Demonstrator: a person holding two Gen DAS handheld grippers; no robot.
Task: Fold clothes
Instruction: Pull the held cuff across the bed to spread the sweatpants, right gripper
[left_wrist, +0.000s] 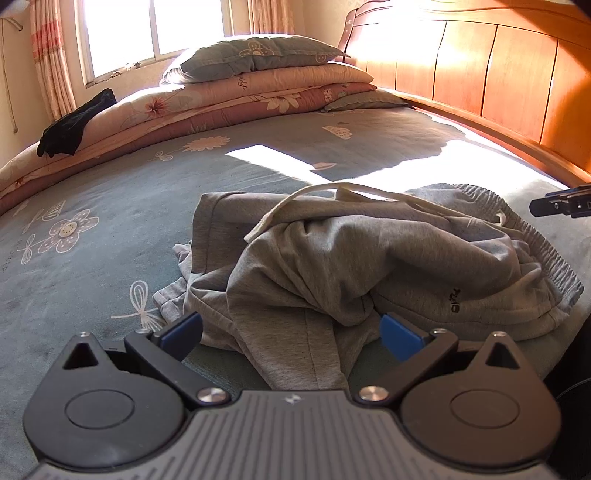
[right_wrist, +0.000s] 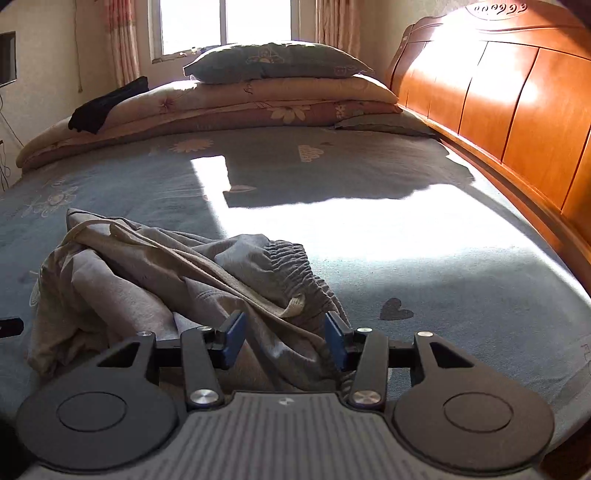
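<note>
**Spreading the grey sweatpants before the first fold**

Lying crumpled on the blue-green bedsheet (left_wrist: 110, 206), near the front edge of the bed, the grey sweatpants (left_wrist: 332, 258) are bunched into a heap, with the elastic waistband (left_wrist: 546, 266) turned toward the wooden headboard (left_wrist: 498, 74) side and a pale drawstring (left_wrist: 295, 203) looped across the top. No fold can be said to have been made yet; the garment is judged to need flattening first.

The left gripper (left_wrist: 291, 332) is seen with its blue pads wide apart, hanging just over a trouser leg, nothing pinched. The right gripper (right_wrist: 284, 338) is likewise parted, its pads set either side of a ridge of cloth near the waistband (right_wrist: 295, 258) without pressing on it.

For the step to be done well, the waistband should be taken at its two ends, one in each gripper, so that a single layer edge is caught rather than a thick bunch. The drawstring should be kept out of the pinch. The cloth should then be lifted and drawn apart evenly, so that the legs can be laid straight on the open sheet, well clear of the stacked quilts (right_wrist: 221, 107).
</note>
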